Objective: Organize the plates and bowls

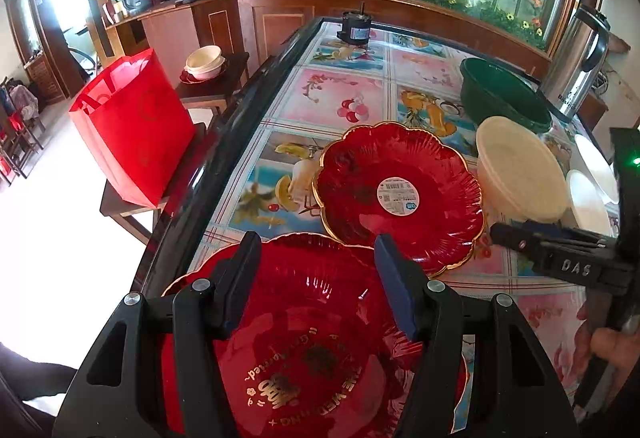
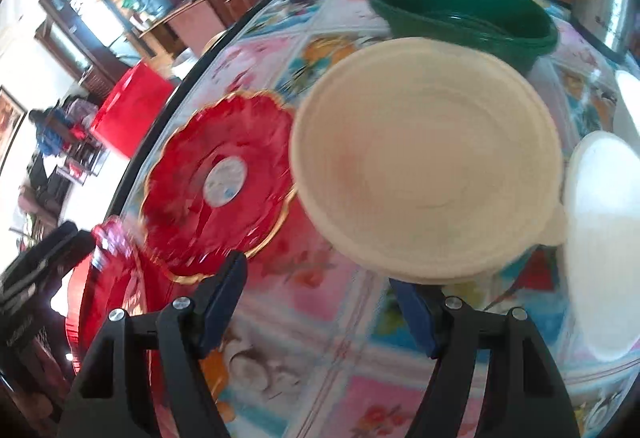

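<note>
Wood panelling and a long planted glass case back a glass-topped tabletop (image 1: 352, 93) laid over a fruit-and-flower print. On it lie two red scalloped plates with gold rims: the near red plate (image 1: 304, 350), printed with gold lettering, directly under the left tool (image 1: 316, 286), and the far red plate (image 1: 400, 193) with a round white label at its centre, overlapping the near one's far edge. Just right of that sits a cream bowl (image 1: 520, 173), with a green basin (image 1: 504, 93) behind it and two white bowls (image 1: 592, 181) at the right margin.

Both tools stand with their fingers apart and nothing between them. The left one hovers over the near plate; the right tool (image 2: 320, 302) points at the tabletop just short of the cream bowl (image 2: 428, 165).

The step in hand looks like reaching for the cream bowl, probably to stack it with the other bowls. Done well, one finger should go inside the rim and one outside, closing on the wall near the small tab at its edge, so the light bowl does not skid away.

Whether the left tool touches the plate cannot be told. The right wrist view is smeared by motion, and the white bowls are cut off at the frame edge, so their number and nesting stay uncertain.
</note>
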Tool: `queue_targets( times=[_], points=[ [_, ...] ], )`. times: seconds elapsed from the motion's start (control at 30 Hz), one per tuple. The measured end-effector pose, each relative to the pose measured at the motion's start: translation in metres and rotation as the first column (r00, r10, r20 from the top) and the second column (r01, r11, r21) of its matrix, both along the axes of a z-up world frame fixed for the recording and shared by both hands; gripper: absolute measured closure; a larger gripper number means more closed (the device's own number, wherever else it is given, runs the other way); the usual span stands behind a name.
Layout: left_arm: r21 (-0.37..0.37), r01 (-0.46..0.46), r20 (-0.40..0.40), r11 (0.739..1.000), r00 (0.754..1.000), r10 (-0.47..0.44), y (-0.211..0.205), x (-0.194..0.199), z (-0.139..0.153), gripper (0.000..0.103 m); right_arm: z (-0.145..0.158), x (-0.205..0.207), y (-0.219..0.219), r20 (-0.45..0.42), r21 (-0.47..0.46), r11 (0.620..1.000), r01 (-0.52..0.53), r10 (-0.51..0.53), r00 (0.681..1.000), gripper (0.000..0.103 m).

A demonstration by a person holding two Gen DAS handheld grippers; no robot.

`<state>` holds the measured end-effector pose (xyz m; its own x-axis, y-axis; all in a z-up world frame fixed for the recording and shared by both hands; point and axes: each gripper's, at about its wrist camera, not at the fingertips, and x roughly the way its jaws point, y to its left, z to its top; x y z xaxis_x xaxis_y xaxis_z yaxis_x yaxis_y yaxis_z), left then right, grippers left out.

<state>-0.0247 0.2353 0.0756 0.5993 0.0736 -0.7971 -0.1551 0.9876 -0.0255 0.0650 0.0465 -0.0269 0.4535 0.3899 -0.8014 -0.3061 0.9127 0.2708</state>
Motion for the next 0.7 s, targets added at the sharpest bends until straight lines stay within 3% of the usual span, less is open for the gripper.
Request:
queue_targets(
  times=[0.17, 0.37, 0.7],
  points=[
    [-0.013, 0.003, -0.008, 1.0, 1.0, -0.003, 0.001, 0.005, 0.0, 0.044, 0.012, -0.02, 0.005, 0.033, 0.01, 0.999, -0.042, 0.042, 0.999, 0.03],
    [-0.005, 0.017, -0.004, 1.0, 1.0, -0.017, -0.001, 0.009, 0.004, 0.044, 0.02, -0.036, 0.021, 0.056, -0.021, 0.996, -0.091, 0.092, 0.994, 0.023],
    [0.009, 0.007, -0.008, 1.0, 1.0, -0.007, 0.018, 0.037, 0.008, 0.044, 0.017, -0.02, 0.039, 0.058, -0.047, 0.995, -0.088, 0.091, 0.994, 0.023]
  ],
)
